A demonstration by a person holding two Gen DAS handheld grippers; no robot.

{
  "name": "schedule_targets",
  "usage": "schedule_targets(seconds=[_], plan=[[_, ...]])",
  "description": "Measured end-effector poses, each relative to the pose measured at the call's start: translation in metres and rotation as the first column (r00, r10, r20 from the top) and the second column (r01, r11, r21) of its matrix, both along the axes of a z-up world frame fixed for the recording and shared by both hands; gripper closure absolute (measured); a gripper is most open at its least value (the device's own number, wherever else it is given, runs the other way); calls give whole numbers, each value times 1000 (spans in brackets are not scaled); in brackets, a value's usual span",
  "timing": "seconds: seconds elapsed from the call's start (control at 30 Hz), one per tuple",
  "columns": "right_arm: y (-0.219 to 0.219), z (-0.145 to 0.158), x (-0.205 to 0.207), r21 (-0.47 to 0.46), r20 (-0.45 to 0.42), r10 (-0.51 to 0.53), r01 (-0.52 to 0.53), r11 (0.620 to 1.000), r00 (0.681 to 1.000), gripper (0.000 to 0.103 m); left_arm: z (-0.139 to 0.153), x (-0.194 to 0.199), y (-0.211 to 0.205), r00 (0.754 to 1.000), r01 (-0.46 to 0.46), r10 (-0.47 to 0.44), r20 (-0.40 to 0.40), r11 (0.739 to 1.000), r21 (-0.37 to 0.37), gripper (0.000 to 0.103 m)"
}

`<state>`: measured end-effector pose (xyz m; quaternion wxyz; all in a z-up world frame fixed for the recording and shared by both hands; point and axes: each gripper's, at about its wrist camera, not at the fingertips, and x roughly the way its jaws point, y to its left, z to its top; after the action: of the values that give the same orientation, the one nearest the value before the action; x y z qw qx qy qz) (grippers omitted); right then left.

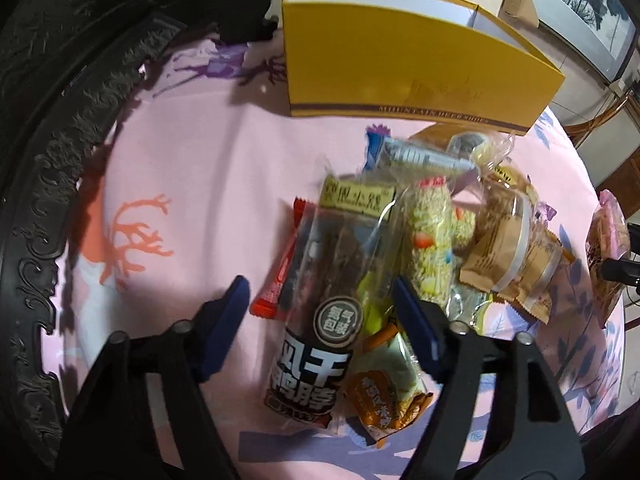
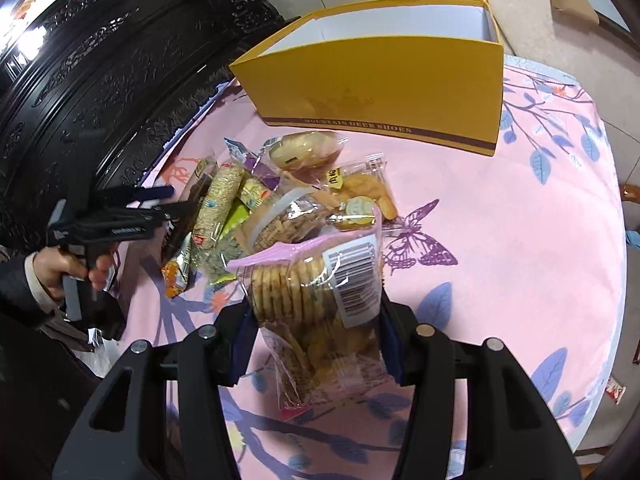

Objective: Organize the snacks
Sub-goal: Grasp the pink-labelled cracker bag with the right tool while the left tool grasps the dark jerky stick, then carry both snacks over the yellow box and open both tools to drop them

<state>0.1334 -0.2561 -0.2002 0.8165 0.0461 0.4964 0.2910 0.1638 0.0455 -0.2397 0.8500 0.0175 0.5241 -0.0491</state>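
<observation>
A pile of snack packs lies on the pink cloth. My left gripper (image 1: 320, 300) is open, its blue fingers on either side of a long dark meat-snack pack (image 1: 320, 320). A red bar (image 1: 282, 268), a green rice-crisp bar (image 1: 430, 248) and brown biscuit packs (image 1: 516, 252) lie around it. My right gripper (image 2: 316, 320) is shut on a clear pink-topped pack of round crackers (image 2: 316, 300) and holds it above the cloth. An open yellow shoe box (image 1: 400, 60) stands behind the pile; it also shows in the right wrist view (image 2: 380, 84).
A dark carved wooden furniture piece (image 1: 60, 140) borders the table on the left. The left gripper and hand (image 2: 100, 232) show at the left of the right wrist view. The pink cloth (image 2: 500, 220) spreads to the right. A small packet (image 2: 614, 390) lies off the table's edge.
</observation>
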Motion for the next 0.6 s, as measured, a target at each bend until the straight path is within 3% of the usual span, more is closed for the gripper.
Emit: schedule_targets(seconds=[0.13, 0.3, 0.43, 0.6], plan=[[1, -1, 2, 0, -6, -2, 2, 1000, 1000, 50, -9, 1, 5, 1000, -11, 10, -25, 999, -38, 41], [2, 1, 4, 1, 2, -10, 10, 1000, 1000, 50, -20, 2, 4, 1000, 0, -1, -31, 1000, -24, 52], [2, 8, 3, 17, 19, -25, 25, 1000, 1000, 50, -5, -3, 15, 1000, -13, 13, 8, 997, -79, 71], [3, 18, 0, 43, 37, -48, 47, 998, 998, 50, 14, -14, 19, 999, -10, 15, 52, 996, -92, 72]])
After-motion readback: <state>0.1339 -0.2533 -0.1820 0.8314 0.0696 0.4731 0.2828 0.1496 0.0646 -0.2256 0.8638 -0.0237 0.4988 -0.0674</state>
